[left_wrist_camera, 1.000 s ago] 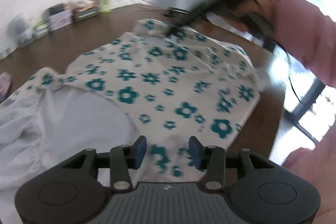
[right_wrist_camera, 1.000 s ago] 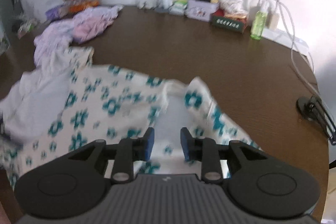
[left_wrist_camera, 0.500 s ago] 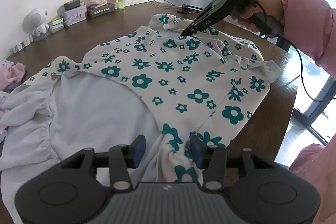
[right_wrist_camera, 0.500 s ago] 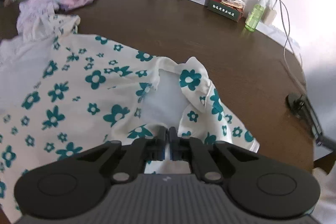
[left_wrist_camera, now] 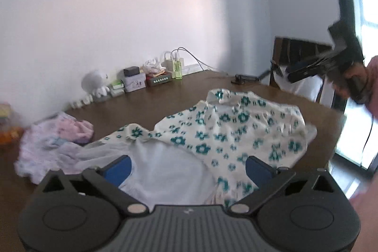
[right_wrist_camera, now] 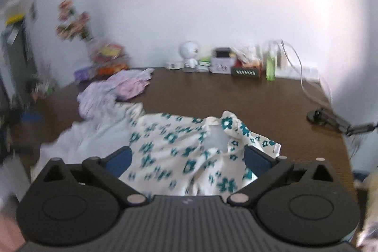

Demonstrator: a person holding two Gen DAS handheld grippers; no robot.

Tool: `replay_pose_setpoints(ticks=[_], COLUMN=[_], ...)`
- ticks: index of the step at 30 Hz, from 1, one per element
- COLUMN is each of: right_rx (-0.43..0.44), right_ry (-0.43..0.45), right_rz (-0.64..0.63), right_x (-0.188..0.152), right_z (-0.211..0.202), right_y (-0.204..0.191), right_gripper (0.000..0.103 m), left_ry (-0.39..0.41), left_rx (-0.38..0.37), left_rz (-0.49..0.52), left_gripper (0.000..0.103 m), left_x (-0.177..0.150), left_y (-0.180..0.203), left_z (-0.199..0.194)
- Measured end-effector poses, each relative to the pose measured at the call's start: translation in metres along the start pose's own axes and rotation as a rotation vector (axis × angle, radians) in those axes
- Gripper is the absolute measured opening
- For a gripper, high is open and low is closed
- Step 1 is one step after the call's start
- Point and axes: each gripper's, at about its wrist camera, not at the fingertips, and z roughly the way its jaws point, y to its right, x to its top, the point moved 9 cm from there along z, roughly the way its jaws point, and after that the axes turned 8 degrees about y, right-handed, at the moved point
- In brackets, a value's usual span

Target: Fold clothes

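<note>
A cream garment with teal flowers lies rumpled on the brown table, its white lining turned up near me. It also shows in the right wrist view. My left gripper is open and empty, raised above the garment's near edge. My right gripper is open and empty, lifted above the garment's collar end; it also shows in the left wrist view, held high at the far right.
A pile of pink and lilac clothes lies at the left, also in the right wrist view. Boxes, a white figurine, a green bottle and cables line the wall. A black stand sits near the table's right edge.
Both grippers have opened wide, let go of the garment and lifted up and back. The flowered garment has dropped onto the table.
</note>
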Motion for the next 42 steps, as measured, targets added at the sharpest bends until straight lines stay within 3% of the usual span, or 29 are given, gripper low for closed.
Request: replay_pose_setpoints(ticks=[4, 8, 16, 18, 20, 22, 24, 28, 30, 35, 40, 42], right_rx=[-0.019, -0.064, -0.09, -0.086, -0.062, -0.019, 0.021, 0.113, 0.149, 0.198, 0.224, 0.225], right_ry=[0.027, -0.032, -0.092, -0.1, -0.122, -0.172, -0.224, -0.312, -0.361, -0.462, -0.495, -0.518], right_rz=[-0.133, -0.261, -0.45, -0.502, -0.574, -0.662, -0.735, -0.864, -0.907, -0.941, -0.871, -0.836], right_x=[-0.016, -0.046, -0.069, -0.072, -0.074, -0.078, -0.083, -0.091, -0.096, -0.103, -0.101, -0.1], right_z=[-0.04, -0.05, -0.054, -0.054, -0.053, -0.049, -0.042, -0.027, -0.017, 0.001, 0.003, 0.004], right_y=[-0.029, -0.049, -0.071, -0.077, -0.083, -0.092, -0.099, -0.111, -0.112, -0.105, -0.096, -0.091], right_gripper=[0.103, 0.103, 0.103, 0.103, 0.102, 0.092, 0.076, 0.064, 0.053, 0.047, 0.042, 0.035], left_ry=[-0.031, -0.072, -0.166, -0.201, -0.235, -0.27, -0.305, -0.373, -0.41, -0.484, -0.501, -0.512], left_rx=[0.06, 0.089, 0.116, 0.101, 0.085, 0.069, 0.052, 0.019, 0.002, -0.021, -0.074, -0.081], left_rz=[0.089, 0.121, 0.2, 0.263, 0.327, 0.391, 0.454, 0.582, 0.64, 0.694, 0.702, 0.695], left_gripper=[0.103, 0.103, 0.103, 0.102, 0.094, 0.085, 0.082, 0.075, 0.072, 0.05, 0.046, 0.046], left_x=[-0.024, -0.045, -0.071, -0.074, -0.077, -0.079, -0.082, -0.087, -0.091, -0.101, -0.103, -0.102], left_y=[0.022, 0.041, 0.059, 0.062, 0.066, 0.069, 0.072, 0.077, 0.078, 0.067, 0.066, 0.062], left_z=[-0.026, -0.038, -0.04, -0.037, -0.034, -0.031, -0.027, -0.021, -0.018, -0.007, -0.005, -0.005])
